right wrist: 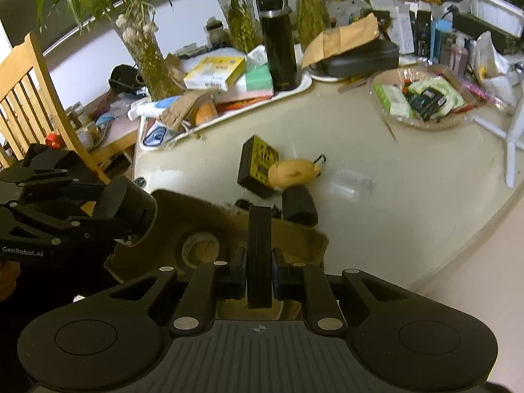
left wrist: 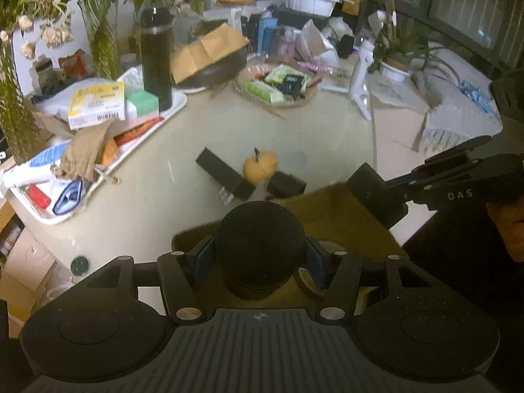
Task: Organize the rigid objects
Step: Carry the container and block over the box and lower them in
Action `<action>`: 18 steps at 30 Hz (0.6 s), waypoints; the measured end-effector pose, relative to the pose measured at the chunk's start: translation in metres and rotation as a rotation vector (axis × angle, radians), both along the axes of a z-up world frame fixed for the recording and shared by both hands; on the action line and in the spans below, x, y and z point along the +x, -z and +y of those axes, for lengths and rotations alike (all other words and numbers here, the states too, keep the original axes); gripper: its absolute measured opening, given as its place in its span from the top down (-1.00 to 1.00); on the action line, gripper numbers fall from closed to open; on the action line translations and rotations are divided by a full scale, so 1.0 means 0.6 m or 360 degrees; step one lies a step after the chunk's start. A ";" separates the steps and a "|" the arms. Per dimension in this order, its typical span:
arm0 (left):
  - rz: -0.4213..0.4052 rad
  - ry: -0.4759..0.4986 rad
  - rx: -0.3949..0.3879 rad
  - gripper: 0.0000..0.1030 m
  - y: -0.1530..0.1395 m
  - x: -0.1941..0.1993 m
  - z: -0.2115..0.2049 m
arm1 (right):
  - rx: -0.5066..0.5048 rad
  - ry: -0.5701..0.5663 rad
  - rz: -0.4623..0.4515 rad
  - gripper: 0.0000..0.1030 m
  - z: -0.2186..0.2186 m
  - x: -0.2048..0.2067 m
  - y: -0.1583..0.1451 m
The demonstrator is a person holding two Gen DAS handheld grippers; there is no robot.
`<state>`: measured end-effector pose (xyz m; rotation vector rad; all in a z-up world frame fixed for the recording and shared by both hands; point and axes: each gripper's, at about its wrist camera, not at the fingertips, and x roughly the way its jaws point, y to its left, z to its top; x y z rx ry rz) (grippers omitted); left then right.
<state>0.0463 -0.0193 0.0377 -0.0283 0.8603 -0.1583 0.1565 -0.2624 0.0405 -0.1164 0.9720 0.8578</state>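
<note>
My left gripper (left wrist: pixel 260 258) is shut on a round black cylinder (left wrist: pixel 260 229), its blue pads (left wrist: pixel 204 258) pressing both sides. It hangs over an open cardboard box (left wrist: pixel 330 209). My right gripper (right wrist: pixel 259 271) is shut on a thin black slab (right wrist: pixel 258 249) that stands on edge above the same cardboard box (right wrist: pixel 193 209). A tape roll (right wrist: pixel 199 245) lies inside the box. Beyond the box on the table sit a black box with a yellow label (right wrist: pixel 258 163), a small orange pumpkin (right wrist: pixel 291 172) and a dark block (right wrist: pixel 299 204). Each gripper also shows in the other's view: the right gripper (left wrist: pixel 376 193), the left gripper (right wrist: pixel 131 209).
A white tray (left wrist: pixel 178 101) at the back left holds boxes, packets and a tall black flask (left wrist: pixel 156 55). Glass vases with plants (left wrist: pixel 101 42) stand behind it. A glass bowl of packets (left wrist: pixel 278 86) and a white stand (left wrist: pixel 360 75) sit further back. A wooden chair (right wrist: pixel 29 98) is beside the table.
</note>
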 end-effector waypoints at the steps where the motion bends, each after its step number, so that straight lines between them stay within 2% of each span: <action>1: 0.0012 0.0004 0.0004 -0.10 0.005 -0.003 -0.001 | 0.0003 -0.0001 0.0009 0.67 0.000 -0.002 0.003; 13: 0.0145 0.0011 0.0052 -0.10 0.045 -0.006 -0.003 | -0.0002 -0.0029 0.0037 0.67 0.015 -0.009 0.019; 15: 0.0146 0.0015 0.0043 -0.10 0.046 -0.007 -0.004 | -0.0005 -0.0038 0.0043 0.67 0.019 -0.008 0.021; 18: 0.0071 0.0018 0.0037 -0.11 0.036 -0.016 -0.004 | -0.0014 -0.0050 0.0042 0.67 0.023 -0.010 0.023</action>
